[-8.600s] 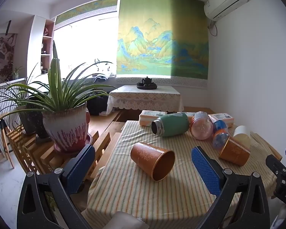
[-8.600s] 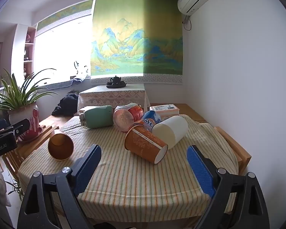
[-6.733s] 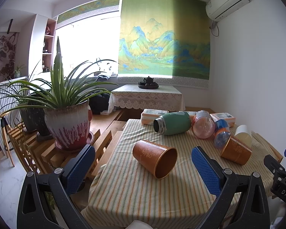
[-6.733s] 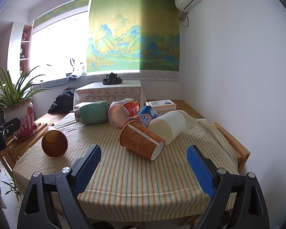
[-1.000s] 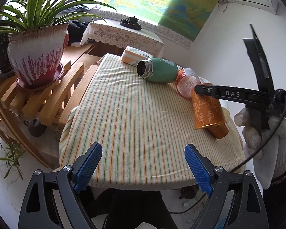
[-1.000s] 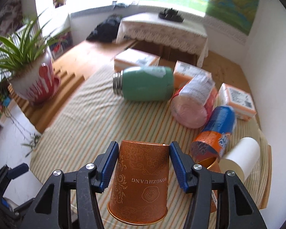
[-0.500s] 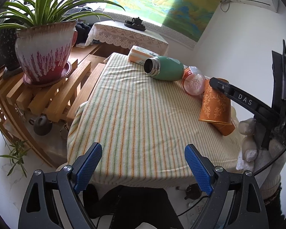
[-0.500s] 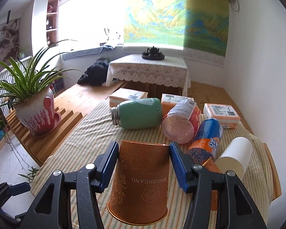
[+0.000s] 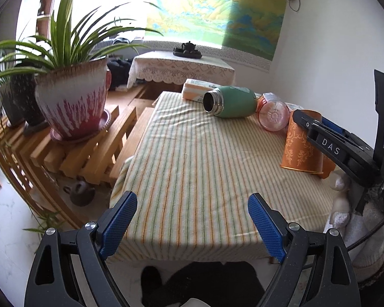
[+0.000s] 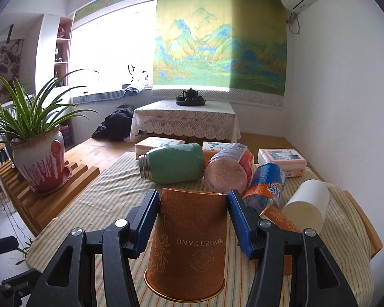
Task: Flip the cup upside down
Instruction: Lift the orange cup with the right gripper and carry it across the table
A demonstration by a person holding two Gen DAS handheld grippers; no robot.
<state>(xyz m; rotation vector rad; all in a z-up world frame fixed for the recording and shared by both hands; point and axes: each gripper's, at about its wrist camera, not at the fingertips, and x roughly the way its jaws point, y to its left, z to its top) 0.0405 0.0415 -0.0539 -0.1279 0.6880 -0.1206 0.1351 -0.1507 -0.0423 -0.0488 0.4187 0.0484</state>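
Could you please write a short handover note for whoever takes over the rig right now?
Right tool: shut on the orange cup, held mouth-down; whether the rim touches the striped tablecloth is unclear.
Left tool: open, holding nothing, near the table's front edge.
Done: the cup is inverted.
Left: set it on the cloth, release, back off.
Note: a second orange cup lies on its side right behind, beside a white cup.

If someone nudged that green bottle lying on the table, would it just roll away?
Probably: the green bottle lies on its round side. The pink jar right beside it might stop it one way. The striped cloth may slow it.
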